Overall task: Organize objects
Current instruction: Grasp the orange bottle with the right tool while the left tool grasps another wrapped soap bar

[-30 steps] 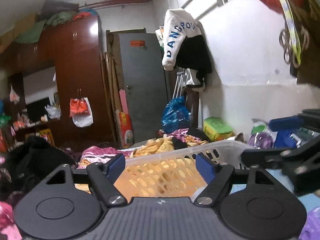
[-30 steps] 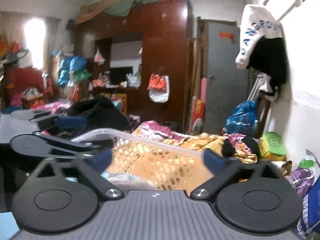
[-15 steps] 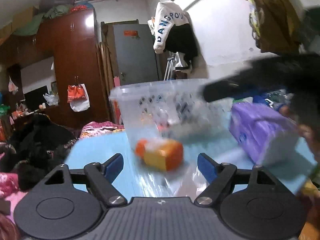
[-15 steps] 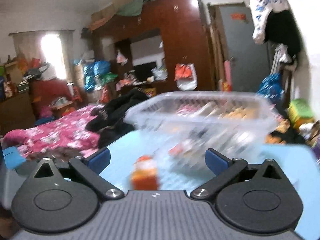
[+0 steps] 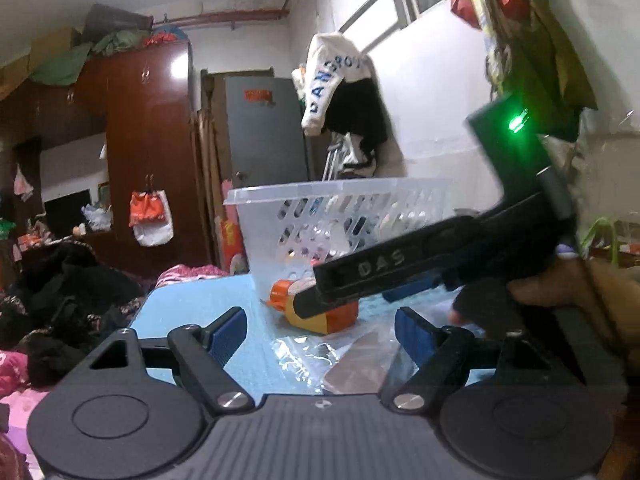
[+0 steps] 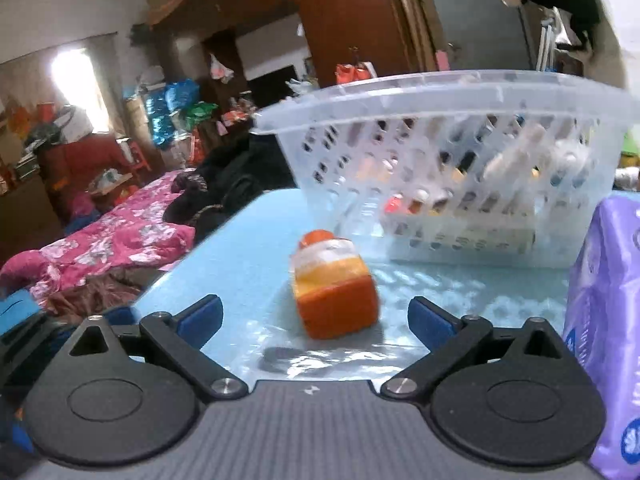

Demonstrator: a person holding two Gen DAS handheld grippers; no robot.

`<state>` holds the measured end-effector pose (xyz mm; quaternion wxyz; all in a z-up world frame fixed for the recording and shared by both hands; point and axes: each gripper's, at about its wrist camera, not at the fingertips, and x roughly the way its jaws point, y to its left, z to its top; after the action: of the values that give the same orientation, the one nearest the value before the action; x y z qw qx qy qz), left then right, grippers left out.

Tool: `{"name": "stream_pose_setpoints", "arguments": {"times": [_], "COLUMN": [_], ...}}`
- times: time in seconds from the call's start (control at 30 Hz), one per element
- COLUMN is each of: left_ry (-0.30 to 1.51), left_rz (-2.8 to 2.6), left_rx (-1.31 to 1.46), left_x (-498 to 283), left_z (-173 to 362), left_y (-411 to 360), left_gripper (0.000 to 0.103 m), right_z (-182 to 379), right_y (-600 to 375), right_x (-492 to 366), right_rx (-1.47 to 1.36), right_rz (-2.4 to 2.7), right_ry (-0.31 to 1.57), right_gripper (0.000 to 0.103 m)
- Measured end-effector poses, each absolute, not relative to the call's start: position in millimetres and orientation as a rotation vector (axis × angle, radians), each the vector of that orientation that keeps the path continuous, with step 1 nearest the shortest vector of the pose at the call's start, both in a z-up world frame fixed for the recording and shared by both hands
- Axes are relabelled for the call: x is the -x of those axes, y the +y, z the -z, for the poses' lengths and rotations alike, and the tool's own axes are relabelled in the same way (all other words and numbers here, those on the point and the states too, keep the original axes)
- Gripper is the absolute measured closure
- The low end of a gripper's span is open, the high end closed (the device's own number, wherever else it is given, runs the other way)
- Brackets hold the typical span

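Both of my grippers have pulled back from the basket's rim within the last second, and the views have dropped to the level of the tabletop. The right gripper [image 6: 314, 316] stands with its jaws wide apart and holds nothing. The left gripper [image 5: 320, 330] is likewise spread and empty. The orange bottle [image 6: 334, 286] now lies on its side directly ahead of the right gripper's fingers, cap toward the basket, not yet between the pads. I judge this bottle to be the next item to collect.

The clear perforated basket [image 6: 448, 92] stands toward the far edge of the light-blue tabletop [image 6: 240, 248], just behind the bottle, and already holds several small containers. A clear plastic bag [image 5: 340, 356] with a flat brownish item inside lies at the near edge, between the left gripper's fingers. A purple wrapped pack [image 6: 604, 304] stands at the right edge, beside the basket.

From the left wrist camera, the right gripper's body crosses in front of the bottle.

Beyond the tabletop: a dark red wardrobe [image 5: 148, 152], a grey door [image 5: 264, 132], a pink floral bedcover [image 6: 104, 252] and a white hooded garment [image 5: 332, 76] hung on the wall.
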<state>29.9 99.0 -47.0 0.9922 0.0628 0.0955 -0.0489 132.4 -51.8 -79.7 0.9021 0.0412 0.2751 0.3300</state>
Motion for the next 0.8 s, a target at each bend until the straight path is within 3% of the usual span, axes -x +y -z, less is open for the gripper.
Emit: {"name": "stream_pose_setpoints", "arguments": {"times": [0.3, 0.43, 0.5, 0.57, 0.6, 0.8], "left_ry": [0.197, 0.256, 0.286, 0.309, 0.311, 0.28], "left_rz": [0.202, 0.23, 0.24, 0.252, 0.251, 0.225], "left_rx": [-0.185, -0.208, -0.171, -0.14, -0.135, -0.132], "left_x": [-18, -30, -38, -42, -45, -43], "left_z": [51, 63, 67, 70, 71, 71], "left_y": [92, 87, 93, 97, 98, 102], "left_gripper": [0.019, 0.019, 0.025, 0.048, 0.054, 0.056], "right_z": [82, 83, 84, 84, 84, 84], "right_y": [-39, -34, -33, -31, -31, -37], "right_x": [-120, -118, -119, -119, -119, -118], "right_rx": [-0.018, 0.011, 0.024, 0.033, 0.034, -0.01], "right_rz": [-0.69, -0.673, -0.675, -0.667, -0.672, -0.712], "right_ry": [0.564, 0.554, 0.562, 0.569, 0.571, 0.579], "right_gripper": [0.015, 0.015, 0.028, 0.04, 0.05, 0.051]}}
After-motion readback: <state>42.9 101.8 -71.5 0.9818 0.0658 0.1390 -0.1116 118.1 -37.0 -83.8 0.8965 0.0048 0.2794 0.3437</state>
